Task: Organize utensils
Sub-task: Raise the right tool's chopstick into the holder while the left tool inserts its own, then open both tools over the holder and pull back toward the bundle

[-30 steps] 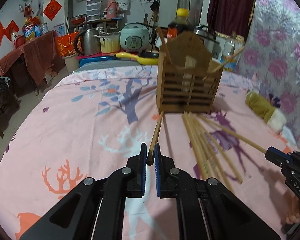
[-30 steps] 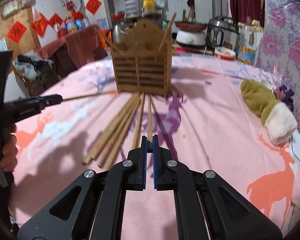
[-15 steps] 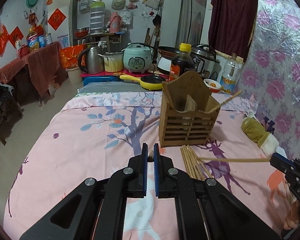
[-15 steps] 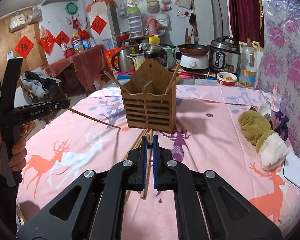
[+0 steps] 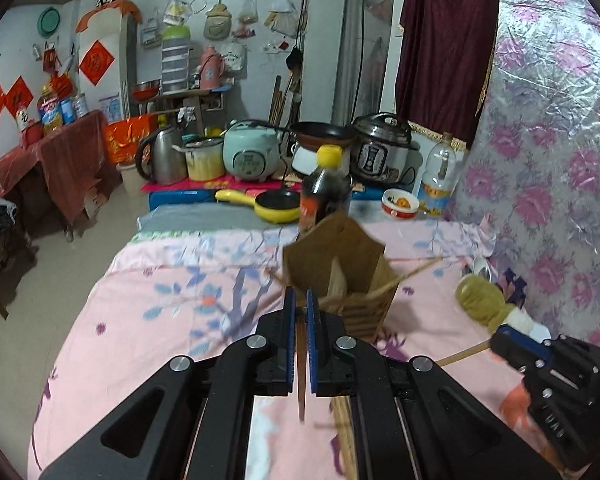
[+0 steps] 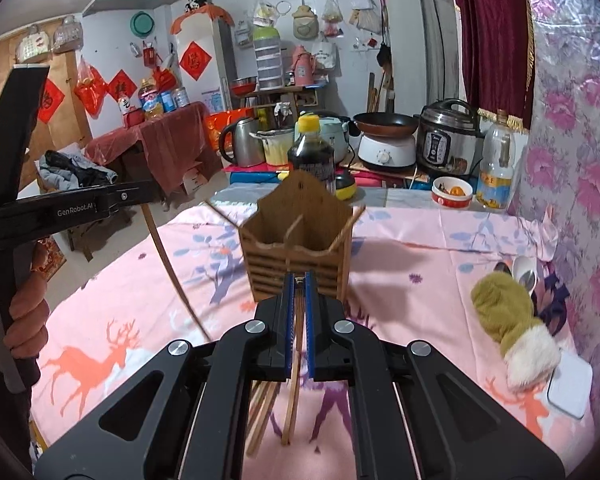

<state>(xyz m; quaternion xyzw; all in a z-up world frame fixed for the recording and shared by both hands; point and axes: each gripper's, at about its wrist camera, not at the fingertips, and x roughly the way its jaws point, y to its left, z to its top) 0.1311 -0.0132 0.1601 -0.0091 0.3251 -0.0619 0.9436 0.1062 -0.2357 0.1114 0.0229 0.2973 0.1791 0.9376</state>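
A slatted wooden utensil holder [image 5: 340,280] [image 6: 296,256] stands on the pink table with a few chopsticks leaning in it. My left gripper [image 5: 301,300] is shut on a chopstick [image 5: 301,376] that hangs down steeply; the right wrist view shows that chopstick [image 6: 172,268] slanting from the left gripper [image 6: 140,196] to the cloth. My right gripper [image 6: 298,280] is shut on another chopstick [image 6: 294,392], raised in front of the holder. It also shows in the left wrist view [image 5: 462,356], held by the right gripper [image 5: 496,336]. Several loose chopsticks [image 6: 262,412] lie on the cloth below.
A green and white mitten [image 6: 508,320] and a white box [image 6: 568,384] lie at the table's right, by the flowered wall. A dark sauce bottle [image 6: 312,152], a bowl [image 6: 452,192], cookers and a kettle stand behind the holder.
Both grippers have lifted their chopsticks off the cloth and risen, from low over the pile to above the holder's height. The left chopstick now hangs steeply.
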